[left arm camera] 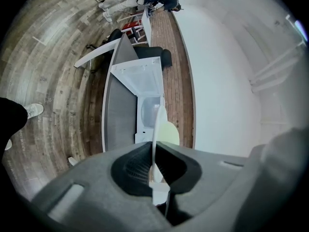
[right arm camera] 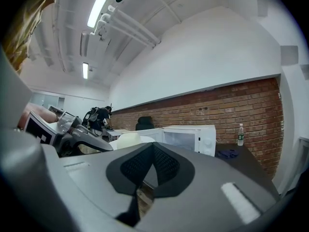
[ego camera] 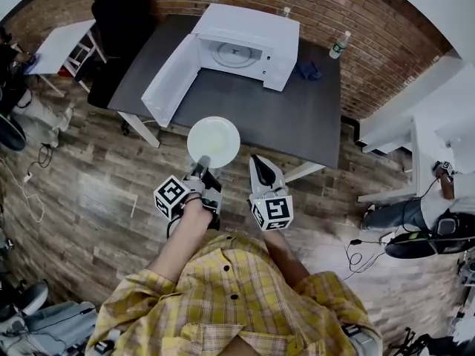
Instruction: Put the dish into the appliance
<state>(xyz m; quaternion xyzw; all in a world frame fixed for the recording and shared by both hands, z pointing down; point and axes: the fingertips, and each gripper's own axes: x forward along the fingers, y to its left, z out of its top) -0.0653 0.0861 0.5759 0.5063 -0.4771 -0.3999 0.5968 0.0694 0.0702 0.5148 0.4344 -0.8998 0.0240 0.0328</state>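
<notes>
Yellow plaid shirt (ego camera: 230, 288) fills the bottom of the head view, worn by a person looking steeply down at both forearms stretched forward, each hand holding a tool. Just ahead of the shirt, the left tool (ego camera: 199, 165) is clamped on the near rim of a round, pale dish (ego camera: 214, 141). Its own view shows the dish edge-on as a thin white line pinched between the two black pads, with the jaws nearly together. The dish is held out flat in the air, resting on nothing, and in the head view it overlaps the near edge of the desk (ego camera: 245, 110), with wooden plank floor (ego camera: 89, 191) below it. The right tool (ego camera: 257, 162) sits just beside the left one, to the right of the dish and apart from it. Its jaws are pressed together to a point and hold nothing, and its own view shows the pads meeting with only background beyond them. Farther on, the dark desk carries a white microwave (ego camera: 252, 39) set toward its far edge. The microwave's door (ego camera: 172, 80) is swung wide open to the left, and a glass turntable (ego camera: 234, 53) shows inside. A blue cloth (ego camera: 308, 70) lies just to the right of the microwave, and a clear bottle (ego camera: 339, 44) stands upright near the desk's far right corner. A black chair (ego camera: 119, 21) sits at the desk's left end. Behind everything runs a red brick wall (ego camera: 334, 6).
</notes>
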